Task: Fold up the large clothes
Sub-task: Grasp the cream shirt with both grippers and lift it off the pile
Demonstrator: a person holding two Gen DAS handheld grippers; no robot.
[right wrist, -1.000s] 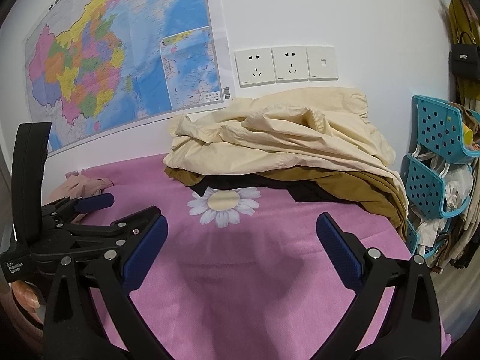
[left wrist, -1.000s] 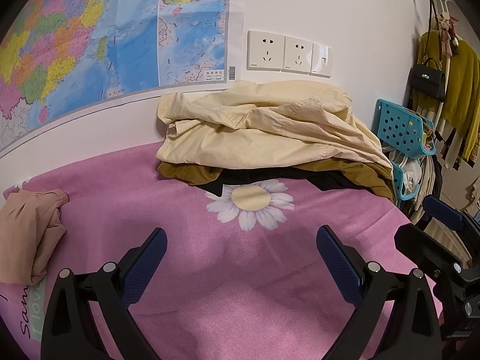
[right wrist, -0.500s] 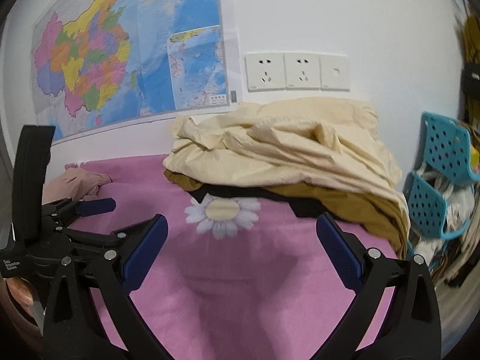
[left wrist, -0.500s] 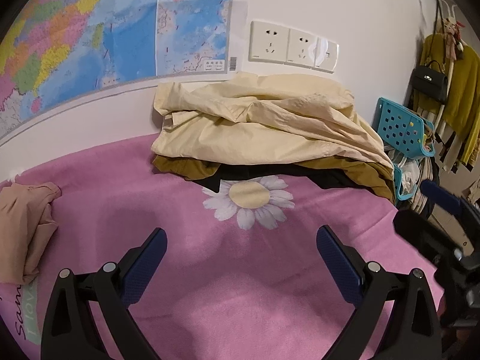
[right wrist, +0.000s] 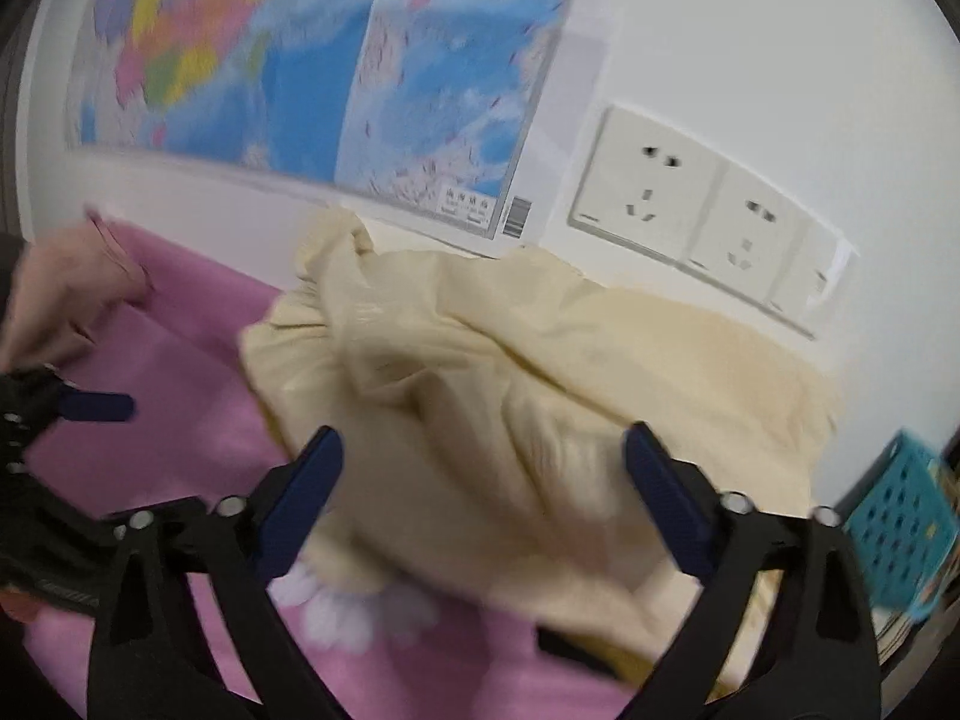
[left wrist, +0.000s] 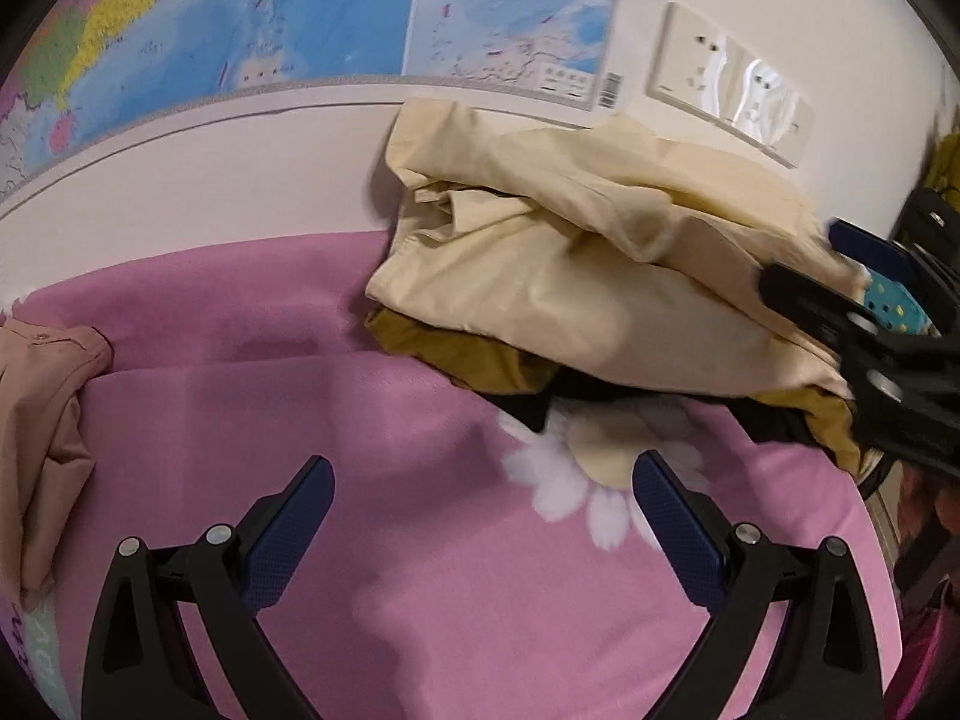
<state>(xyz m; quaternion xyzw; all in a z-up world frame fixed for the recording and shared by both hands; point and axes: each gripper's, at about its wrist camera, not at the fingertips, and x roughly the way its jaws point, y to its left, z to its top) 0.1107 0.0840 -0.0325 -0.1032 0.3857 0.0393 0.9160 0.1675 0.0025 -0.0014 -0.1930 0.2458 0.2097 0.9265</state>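
A crumpled cream garment lay on top of a heap of clothes, over an olive-brown garment and a black one, at the back of a pink daisy-print blanket against a white wall with a map and sockets. The right tongs hung just over the cream garment, jaws wide apart though just narrowing slightly, nothing pinched between them. The left tongs stood apart and empty above the bare blanket, with a folded pink garment off to the left.
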